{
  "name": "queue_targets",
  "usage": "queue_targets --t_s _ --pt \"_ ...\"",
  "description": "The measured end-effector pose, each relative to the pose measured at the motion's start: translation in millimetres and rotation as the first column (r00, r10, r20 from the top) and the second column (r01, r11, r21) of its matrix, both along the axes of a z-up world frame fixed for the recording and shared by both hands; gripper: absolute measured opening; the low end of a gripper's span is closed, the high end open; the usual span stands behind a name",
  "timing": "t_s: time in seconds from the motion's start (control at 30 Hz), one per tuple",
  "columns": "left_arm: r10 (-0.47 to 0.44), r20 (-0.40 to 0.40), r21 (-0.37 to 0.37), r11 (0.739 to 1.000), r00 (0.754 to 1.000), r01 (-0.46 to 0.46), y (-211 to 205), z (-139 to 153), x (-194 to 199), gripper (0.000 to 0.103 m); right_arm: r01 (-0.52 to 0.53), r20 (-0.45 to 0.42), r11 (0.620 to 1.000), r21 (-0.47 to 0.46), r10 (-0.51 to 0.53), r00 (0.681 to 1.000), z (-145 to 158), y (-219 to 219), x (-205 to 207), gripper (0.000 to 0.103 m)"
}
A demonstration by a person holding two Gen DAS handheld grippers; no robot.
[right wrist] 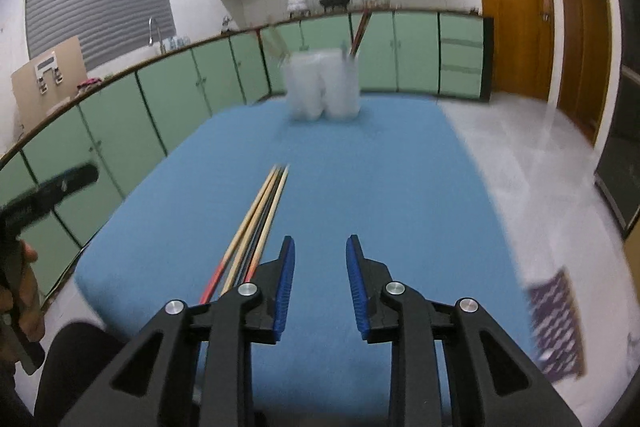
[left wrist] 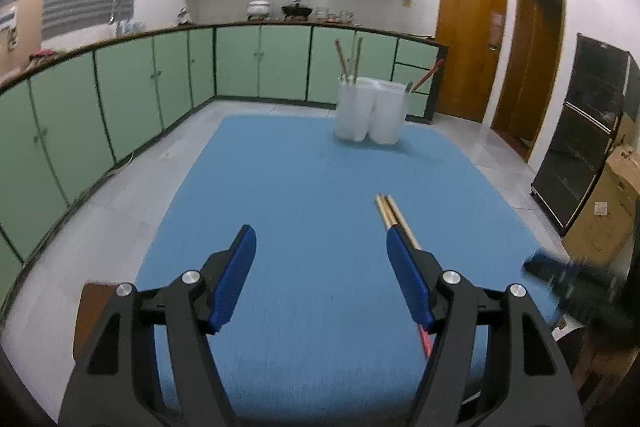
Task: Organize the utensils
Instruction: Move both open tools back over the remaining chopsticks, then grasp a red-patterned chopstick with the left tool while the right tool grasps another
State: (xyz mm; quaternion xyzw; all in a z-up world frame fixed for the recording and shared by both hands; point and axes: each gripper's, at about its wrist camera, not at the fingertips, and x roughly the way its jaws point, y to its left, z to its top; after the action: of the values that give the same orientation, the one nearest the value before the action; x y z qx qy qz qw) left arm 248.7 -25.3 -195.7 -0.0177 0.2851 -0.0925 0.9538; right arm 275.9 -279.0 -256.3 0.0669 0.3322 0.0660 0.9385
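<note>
The white holder [right wrist: 324, 87] at the table's far end smears into a pale blur in the right wrist view, its contents unreadable. The loose chopsticks [left wrist: 394, 217] vanish behind the left gripper's [left wrist: 320, 277] right finger [left wrist: 408, 279]. The other gripper [left wrist: 560, 279] is a dark smudge, cut off at the edge.

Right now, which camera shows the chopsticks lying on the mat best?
The right wrist view: the chopsticks lie there at almost full length, just left of the right gripper. In the left wrist view only their tips and a red end show; the left gripper's finger hides the middle.
</note>
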Motion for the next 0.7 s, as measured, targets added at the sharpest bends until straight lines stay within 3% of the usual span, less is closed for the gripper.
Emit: queue_targets --t_s 0.1,0.27,0.7 --pt "0.025 -0.019 -0.036 0.999 1.000 -0.026 13 -4 -12 0.066 -0.035 -0.039 0.999 -0.005 0.034 0.999 -22 22 -14 0.026" --pt "0.026 -0.008 -0.036 0.999 1.000 -0.027 18 -3 -20 0.066 -0.088 -0.079 0.994 -0.065 0.083 0.993 -38 45 -22 0.026" --pt "0.017 -0.077 -0.062 0.998 0.997 -0.022 15 -28 -18 0.067 -0.099 -0.064 0.991 -0.087 0.094 0.994 -36 50 -4 0.021"
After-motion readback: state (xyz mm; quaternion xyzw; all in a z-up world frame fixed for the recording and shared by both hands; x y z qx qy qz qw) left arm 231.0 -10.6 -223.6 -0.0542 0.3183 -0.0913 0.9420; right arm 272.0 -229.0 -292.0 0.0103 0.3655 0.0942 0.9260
